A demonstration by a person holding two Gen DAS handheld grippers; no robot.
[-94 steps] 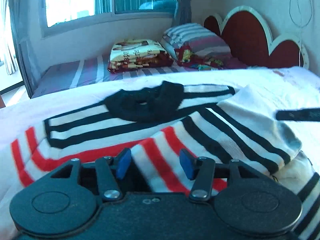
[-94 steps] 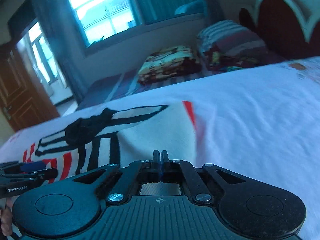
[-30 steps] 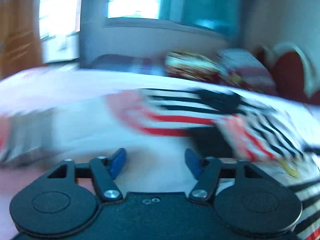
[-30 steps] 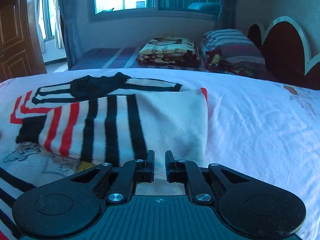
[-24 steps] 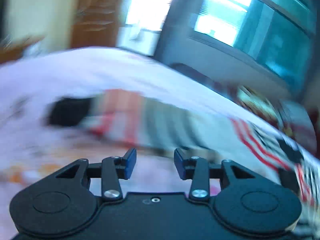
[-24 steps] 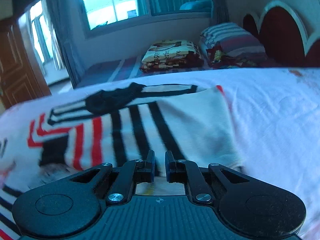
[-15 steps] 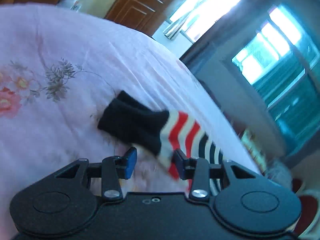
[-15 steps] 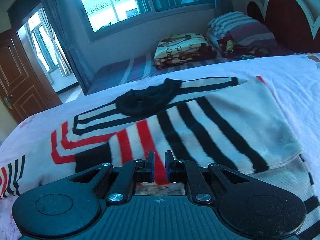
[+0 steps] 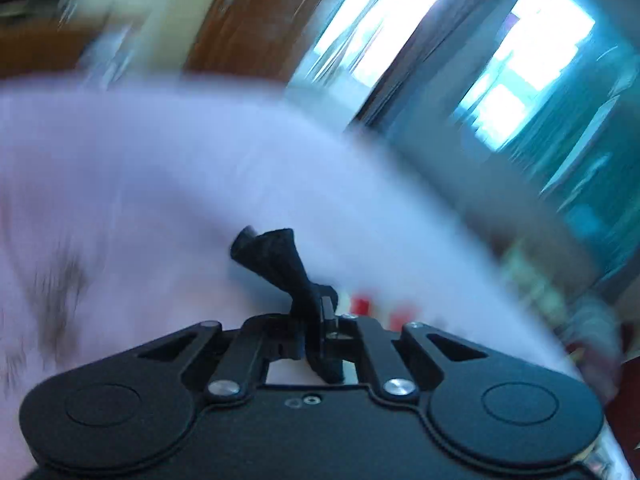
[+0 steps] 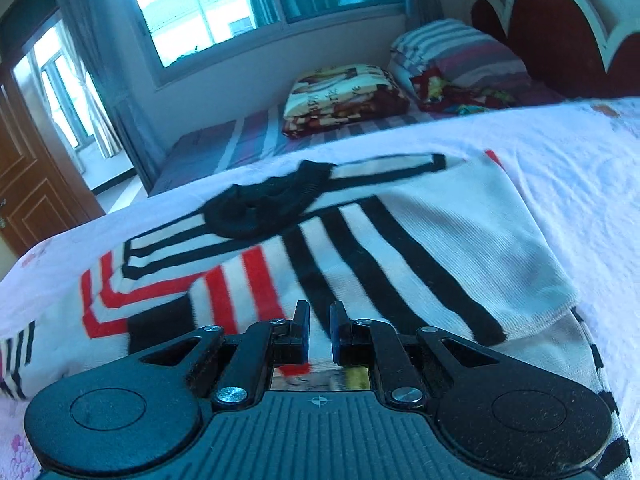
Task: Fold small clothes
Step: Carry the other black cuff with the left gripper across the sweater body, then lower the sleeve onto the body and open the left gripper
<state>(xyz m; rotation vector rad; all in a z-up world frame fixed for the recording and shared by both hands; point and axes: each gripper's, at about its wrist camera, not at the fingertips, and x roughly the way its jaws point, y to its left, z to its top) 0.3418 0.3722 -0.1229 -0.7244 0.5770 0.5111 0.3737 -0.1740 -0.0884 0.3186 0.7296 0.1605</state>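
In the left wrist view, heavily blurred, the left hand-held gripper (image 9: 316, 312) fills the bottom of the frame, its jaws clenched on a black cuff (image 9: 276, 256) that sticks up and to the left from between them. Behind it a pale bed (image 9: 160, 168) spreads across the left and centre of the frame, with a smear of red stripe just right of the jaws. A brown door (image 9: 240, 16) sits at upper centre and bright windows (image 9: 536, 52) at upper right. In the right wrist view, which is sharp, the right hand-held gripper (image 10: 319, 330) sits at bottom centre, released, with a narrow gap between its blue-lined fingers (image 10: 302, 328) and nothing in it. It hovers just over a striped sweater (image 10: 360, 248) lying across the middle of the frame on the bed (image 10: 580, 168). The sweater's black collar (image 10: 260, 204) lies at centre left, and a cream panel with black stripes is folded over toward the right, its edge running down to the right of the frame. Red stripes show at left, and another striped piece pokes out at the far left edge. Bare sheet lies open to the right of the sweater. Farther back, at upper centre, a folded blanket (image 10: 344, 96) and a striped pillow (image 10: 460, 56) rest on a second bed, with a red headboard (image 10: 560, 28) at upper right.
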